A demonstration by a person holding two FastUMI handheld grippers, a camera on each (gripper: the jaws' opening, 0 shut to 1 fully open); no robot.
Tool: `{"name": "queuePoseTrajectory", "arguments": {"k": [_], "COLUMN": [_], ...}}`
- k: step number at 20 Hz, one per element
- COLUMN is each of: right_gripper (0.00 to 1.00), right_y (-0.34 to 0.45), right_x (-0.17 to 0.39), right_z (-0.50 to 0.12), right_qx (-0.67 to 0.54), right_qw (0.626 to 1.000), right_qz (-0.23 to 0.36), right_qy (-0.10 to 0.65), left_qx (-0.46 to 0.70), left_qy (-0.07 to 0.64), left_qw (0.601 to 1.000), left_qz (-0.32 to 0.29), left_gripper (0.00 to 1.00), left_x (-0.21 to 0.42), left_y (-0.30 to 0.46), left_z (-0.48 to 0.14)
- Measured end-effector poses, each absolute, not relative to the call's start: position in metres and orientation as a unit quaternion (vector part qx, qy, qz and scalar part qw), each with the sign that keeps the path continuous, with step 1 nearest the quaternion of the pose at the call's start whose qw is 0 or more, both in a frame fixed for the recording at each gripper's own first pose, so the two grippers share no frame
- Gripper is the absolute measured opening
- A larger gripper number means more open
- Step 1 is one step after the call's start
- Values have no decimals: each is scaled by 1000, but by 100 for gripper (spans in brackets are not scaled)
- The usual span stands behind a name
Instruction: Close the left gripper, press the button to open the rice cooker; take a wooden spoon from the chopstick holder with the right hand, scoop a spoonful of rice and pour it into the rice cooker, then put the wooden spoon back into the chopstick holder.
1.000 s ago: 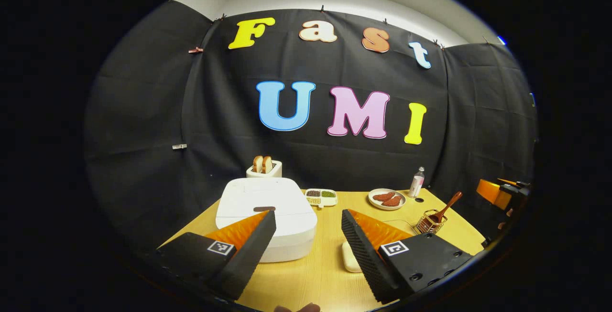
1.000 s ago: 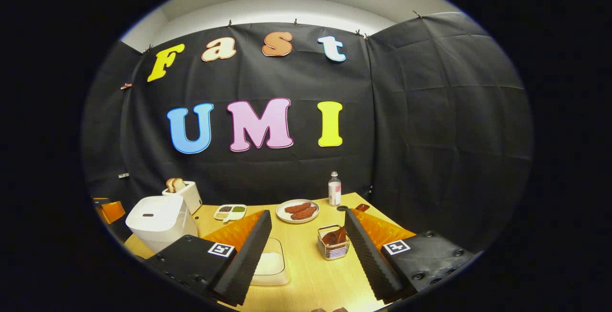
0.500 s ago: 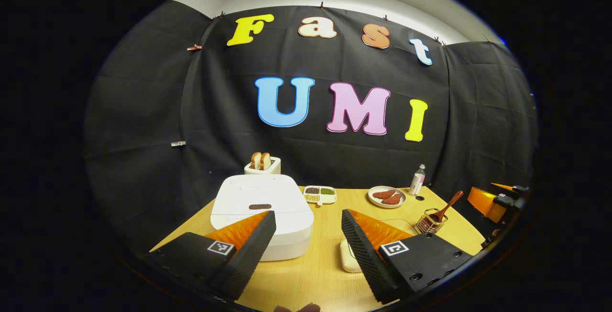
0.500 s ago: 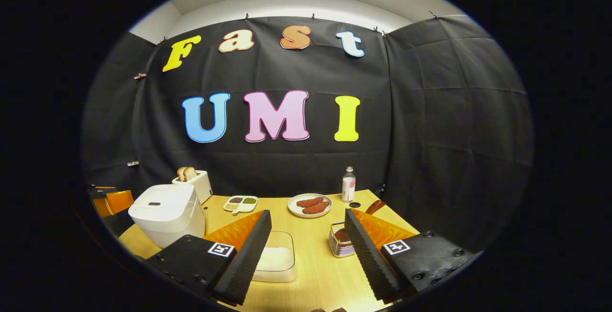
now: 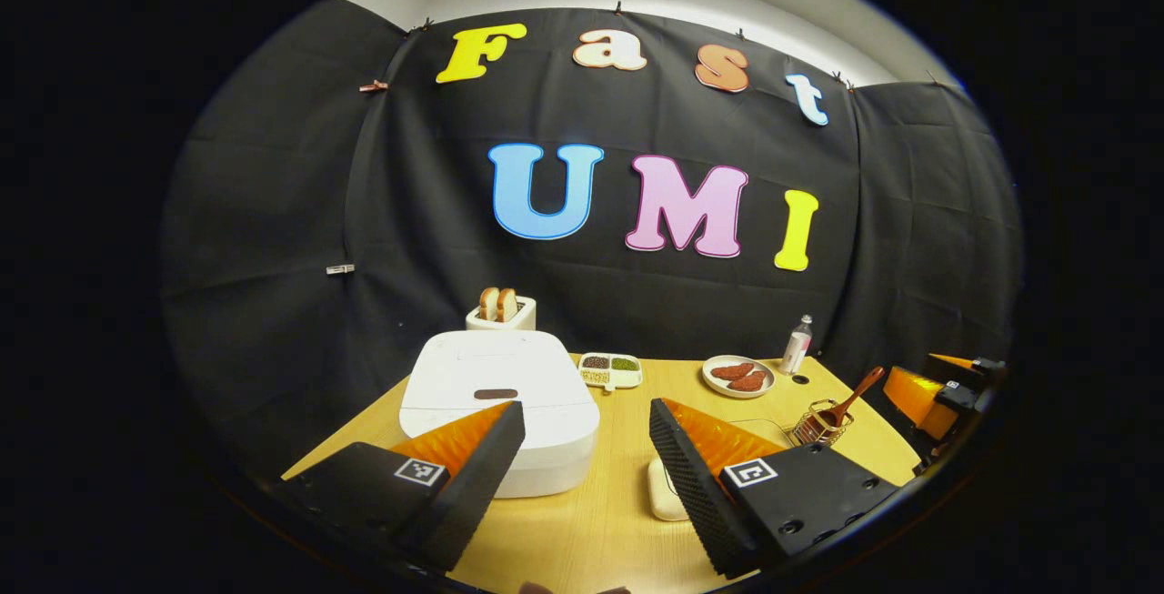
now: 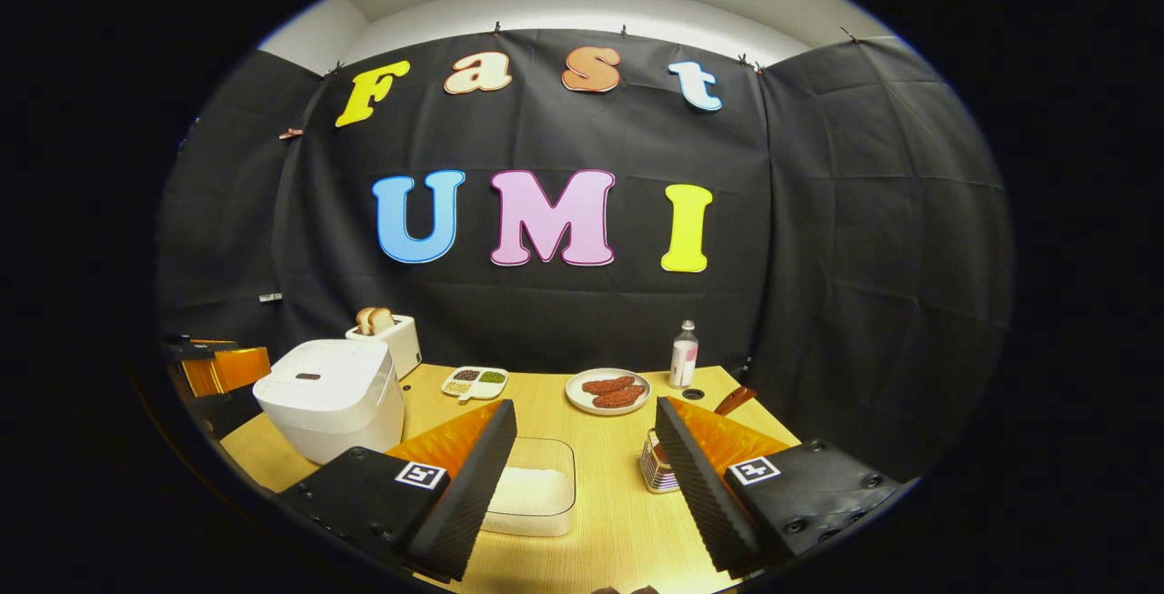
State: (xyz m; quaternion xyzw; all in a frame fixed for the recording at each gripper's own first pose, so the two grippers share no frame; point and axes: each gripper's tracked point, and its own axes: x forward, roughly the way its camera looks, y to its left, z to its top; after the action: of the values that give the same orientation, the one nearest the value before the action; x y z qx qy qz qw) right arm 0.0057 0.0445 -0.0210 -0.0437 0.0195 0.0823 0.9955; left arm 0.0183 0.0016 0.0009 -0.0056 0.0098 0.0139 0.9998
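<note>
The white rice cooker [image 5: 498, 412] stands shut at the table's left, its dark lid button [image 5: 496, 393] just above my left finger. My left gripper [image 5: 587, 435] is open and empty, hovering in front of the cooker. In the right gripper view the cooker [image 6: 329, 396] sits far left. A wooden spoon [image 5: 853, 392] leans in the wire chopstick holder [image 5: 818, 423]. My right gripper [image 6: 587, 435] is open and empty above the clear box of rice [image 6: 532, 492]; its right finger hides part of the holder [image 6: 653, 467]. The spoon handle [image 6: 733, 399] pokes out behind it.
A toaster with bread [image 5: 500, 312] stands behind the cooker. A divided dish of grains [image 5: 610, 370], a plate of sausages [image 5: 737, 377] and a small bottle [image 5: 797, 345] line the table's back. The other gripper [image 5: 937, 385] shows at far right, beyond the table edge.
Both views have shifted a little: the right gripper has swung leftward, so the rice box and holder slid right. The left gripper view tilted slightly. Both grippers stay open.
</note>
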Motion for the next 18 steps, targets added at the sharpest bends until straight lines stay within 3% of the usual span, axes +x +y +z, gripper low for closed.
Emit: {"name": "queuePoseTrajectory", "arguments": {"k": [8,13,16,18], "right_gripper": [97,97,96,96], "right_y": [33,20,11,5], "right_x": [6,6,6,6], "right_z": [-25,-35,-38,-39], "right_qx": [-45,-49,-55,-54], "right_qw": [995,995,995,995], "right_qz": [80,74,70,67], "right_qy": [26,41,49,50], "left_qx": [-18,-43,-33,-13], "left_qy": [5,32,56,78], "left_qw": [998,997,997,996], "left_qz": [56,57,52,50], "left_gripper": [91,62,59,52], "left_x": [44,75,93,106], "left_y": [50,79,95,102], "left_z": [28,35,33,28]}}
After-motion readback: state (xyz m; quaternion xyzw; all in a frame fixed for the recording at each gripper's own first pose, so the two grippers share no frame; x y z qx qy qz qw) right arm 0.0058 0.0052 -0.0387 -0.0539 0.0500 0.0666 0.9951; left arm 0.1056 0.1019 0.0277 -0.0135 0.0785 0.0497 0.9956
